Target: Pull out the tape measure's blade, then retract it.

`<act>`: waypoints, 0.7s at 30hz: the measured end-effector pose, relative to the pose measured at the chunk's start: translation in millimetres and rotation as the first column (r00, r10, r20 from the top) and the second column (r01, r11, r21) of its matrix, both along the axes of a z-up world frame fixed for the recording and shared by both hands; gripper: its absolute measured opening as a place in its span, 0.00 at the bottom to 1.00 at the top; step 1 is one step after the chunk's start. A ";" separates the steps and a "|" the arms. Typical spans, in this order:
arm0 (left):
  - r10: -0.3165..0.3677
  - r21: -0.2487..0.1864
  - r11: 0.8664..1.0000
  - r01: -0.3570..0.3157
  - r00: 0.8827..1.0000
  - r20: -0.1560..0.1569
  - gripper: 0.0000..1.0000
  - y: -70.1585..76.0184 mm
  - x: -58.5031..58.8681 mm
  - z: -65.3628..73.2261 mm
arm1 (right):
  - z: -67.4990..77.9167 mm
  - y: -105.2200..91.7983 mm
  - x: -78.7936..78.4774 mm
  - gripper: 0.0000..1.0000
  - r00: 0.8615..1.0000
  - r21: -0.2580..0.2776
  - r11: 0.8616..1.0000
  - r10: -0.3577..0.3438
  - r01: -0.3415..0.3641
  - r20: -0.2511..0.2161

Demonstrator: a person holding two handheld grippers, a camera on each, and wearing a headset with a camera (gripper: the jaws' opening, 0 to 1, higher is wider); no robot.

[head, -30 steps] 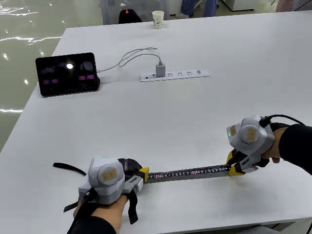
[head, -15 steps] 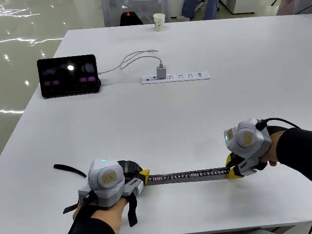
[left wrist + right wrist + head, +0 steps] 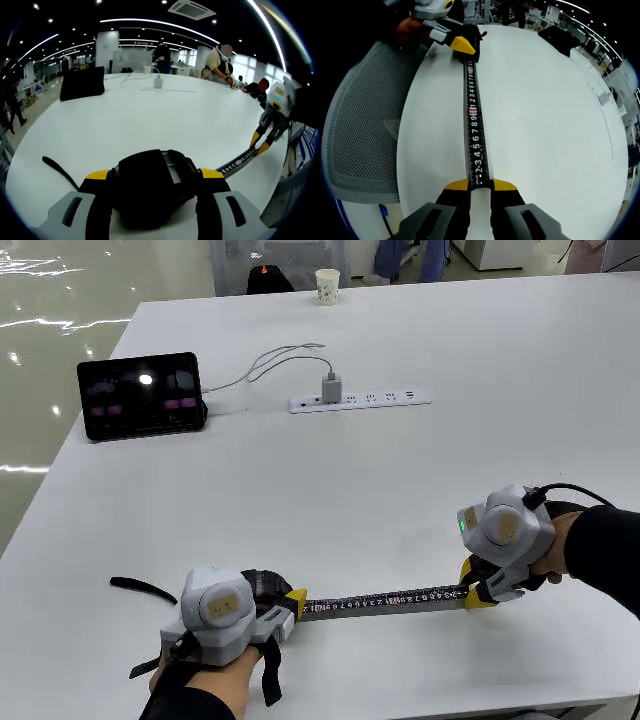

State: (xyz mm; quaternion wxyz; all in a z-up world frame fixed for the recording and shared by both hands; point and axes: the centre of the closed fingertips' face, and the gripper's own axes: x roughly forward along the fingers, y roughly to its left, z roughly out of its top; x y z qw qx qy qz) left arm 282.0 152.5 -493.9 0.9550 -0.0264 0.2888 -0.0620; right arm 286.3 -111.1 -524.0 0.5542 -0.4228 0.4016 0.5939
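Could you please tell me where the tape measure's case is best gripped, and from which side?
Clamp the case across its bulky black body, coming from the near edge of the table, crosswise to the blade, as the left claw does. The blade leaves sideways toward the right claw, so this approach probably keeps its mouth clear.

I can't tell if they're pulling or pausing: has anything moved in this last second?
Nothing visibly changed. The left tongs still clamp the tape measure's case, the right tongs still pinch the blade tip, stretched out between them over the table.
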 end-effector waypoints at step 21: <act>-0.003 0.002 1.000 0.003 1.000 0.001 0.63 -0.4 0.7 0.2 | -0.2 5.8 -0.5 0.11 1.000 -0.014 1.000 -0.009 0.009 0.003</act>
